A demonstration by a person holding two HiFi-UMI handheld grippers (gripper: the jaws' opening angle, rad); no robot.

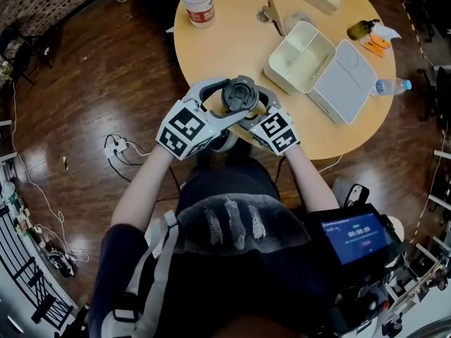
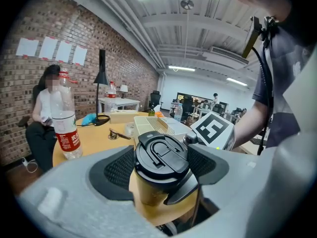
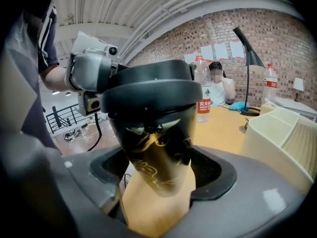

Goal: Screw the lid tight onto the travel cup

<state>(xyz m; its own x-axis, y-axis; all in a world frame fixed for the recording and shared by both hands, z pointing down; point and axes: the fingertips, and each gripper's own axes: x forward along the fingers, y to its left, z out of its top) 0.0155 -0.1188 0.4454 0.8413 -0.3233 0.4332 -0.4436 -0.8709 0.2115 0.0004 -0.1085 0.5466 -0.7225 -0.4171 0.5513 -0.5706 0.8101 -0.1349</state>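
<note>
The travel cup is held upright at the near edge of the round wooden table (image 1: 225,48). Its black flip lid (image 1: 239,94) faces up between the two grippers. My left gripper (image 1: 235,101) comes in from the left, and its padded jaws press on both sides of the lid (image 2: 162,155). My right gripper (image 1: 244,116) comes in from the right and is shut lower down, on the dark glossy cup body (image 3: 158,152) under the lid (image 3: 153,90). The cup's yellowish wall (image 2: 148,195) shows just under the lid. The cup's base is hidden.
A red-labelled water bottle (image 1: 199,4) stands at the table's far left. An open white lunch box (image 1: 299,56) with its cover (image 1: 345,79) lies to the right, and beyond it small bottles (image 1: 363,28) (image 1: 391,86). A seated person (image 2: 44,108) is behind the table. Cables (image 1: 120,146) lie on the floor.
</note>
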